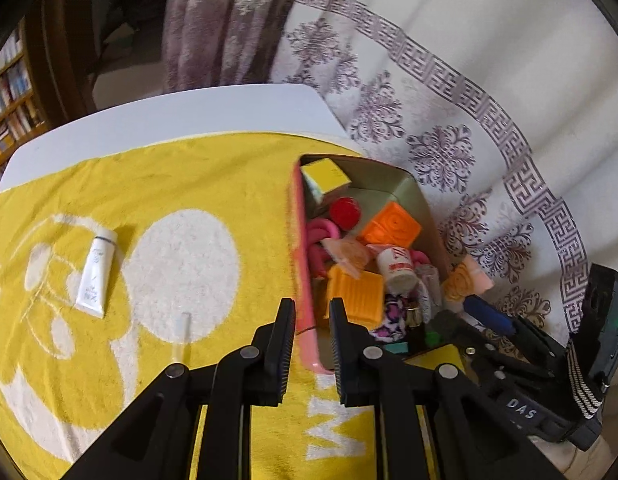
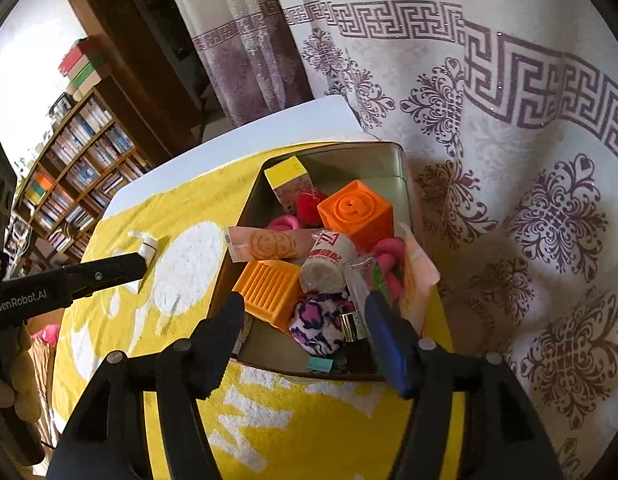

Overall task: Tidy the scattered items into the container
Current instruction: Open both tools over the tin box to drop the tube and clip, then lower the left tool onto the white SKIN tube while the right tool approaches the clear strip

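A cream curtain with purple scrollwork and key-pattern bands hangs from twelve to four o'clock. At ten o'clock a wooden bookshelf crammed with books stands beside a dark wooden doorframe. Daylight brightens the white wall.

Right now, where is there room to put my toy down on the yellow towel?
The towel is bare between the white tube and the box, and along the far edge near the white tabletop. A small clear stick lies near the left gripper. Inside the box it is crowded.
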Demonstrator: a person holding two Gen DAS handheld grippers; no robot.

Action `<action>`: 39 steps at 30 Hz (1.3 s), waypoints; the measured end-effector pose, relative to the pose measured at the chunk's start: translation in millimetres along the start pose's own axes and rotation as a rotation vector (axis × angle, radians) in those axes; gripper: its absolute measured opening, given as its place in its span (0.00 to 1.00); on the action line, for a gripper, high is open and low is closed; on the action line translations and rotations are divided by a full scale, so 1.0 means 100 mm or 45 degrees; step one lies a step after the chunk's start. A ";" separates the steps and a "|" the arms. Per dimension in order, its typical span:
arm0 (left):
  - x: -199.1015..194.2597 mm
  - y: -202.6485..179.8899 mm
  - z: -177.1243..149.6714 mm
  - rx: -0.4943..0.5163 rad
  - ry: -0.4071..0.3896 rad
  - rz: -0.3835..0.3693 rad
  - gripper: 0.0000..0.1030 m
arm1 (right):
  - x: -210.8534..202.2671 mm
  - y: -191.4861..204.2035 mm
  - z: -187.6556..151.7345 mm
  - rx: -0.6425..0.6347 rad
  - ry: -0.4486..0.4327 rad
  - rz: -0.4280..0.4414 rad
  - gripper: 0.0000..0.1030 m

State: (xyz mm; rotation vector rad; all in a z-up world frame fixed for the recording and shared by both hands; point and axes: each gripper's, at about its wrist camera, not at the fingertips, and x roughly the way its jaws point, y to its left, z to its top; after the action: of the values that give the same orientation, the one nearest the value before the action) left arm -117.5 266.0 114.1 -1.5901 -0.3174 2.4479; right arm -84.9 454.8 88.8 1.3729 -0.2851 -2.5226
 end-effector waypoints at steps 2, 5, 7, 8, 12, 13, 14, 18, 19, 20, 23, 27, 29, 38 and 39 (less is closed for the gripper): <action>-0.03 0.12 0.00 -0.035 0.000 0.013 0.18 | 0.00 0.03 0.00 0.002 0.000 0.007 0.65; -0.08 0.31 -0.02 -0.087 -0.002 0.032 0.29 | 0.01 0.14 -0.01 -0.019 0.002 0.024 0.65; -0.12 0.44 -0.04 -0.133 -0.016 0.041 0.60 | 0.03 0.21 -0.02 -0.030 0.008 0.033 0.65; -0.17 0.53 -0.06 -0.165 -0.042 0.049 0.66 | 0.04 0.25 -0.03 -0.033 0.012 0.037 0.65; -0.25 0.80 -0.12 -0.222 -0.046 0.087 0.66 | 0.11 0.39 -0.05 -0.034 0.034 0.049 0.65; -0.27 0.87 -0.13 -0.238 -0.044 0.092 0.66 | 0.13 0.42 -0.06 -0.030 0.042 0.057 0.65; -0.29 0.96 -0.15 -0.262 -0.043 0.098 0.66 | 0.15 0.46 -0.07 -0.028 0.047 0.060 0.65; -0.36 1.27 -0.24 -0.325 -0.037 0.132 0.66 | 0.21 0.65 -0.10 -0.050 0.057 0.076 0.65; -0.38 1.33 -0.26 -0.336 -0.036 0.137 0.66 | 0.24 0.74 -0.11 -0.063 0.063 0.085 0.65; -0.39 1.39 -0.27 -0.343 -0.036 0.141 0.66 | 0.27 0.80 -0.12 -0.075 0.069 0.092 0.65; -0.45 1.58 -0.32 -0.362 -0.032 0.155 0.66 | 0.35 1.01 -0.16 -0.112 0.093 0.117 0.65; -0.49 1.84 -0.38 -0.383 -0.020 0.173 0.66 | 0.50 1.32 -0.23 -0.165 0.132 0.142 0.65; -0.50 1.96 -0.40 -0.390 -0.007 0.182 0.66 | 0.60 1.45 -0.27 -0.189 0.159 0.151 0.65; -0.39 2.31 -0.42 -0.354 0.069 0.184 0.66 | 1.03 1.84 -0.45 -0.201 0.278 0.134 0.63; -0.36 2.34 -0.41 -0.346 0.079 0.180 0.66 | 1.08 1.86 -0.46 -0.193 0.288 0.126 0.62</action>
State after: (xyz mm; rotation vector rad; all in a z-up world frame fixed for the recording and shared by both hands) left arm -77.7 35.2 62.0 -1.8513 -0.5671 2.5421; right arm -78.8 242.7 33.0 1.5251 -0.1117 -2.2339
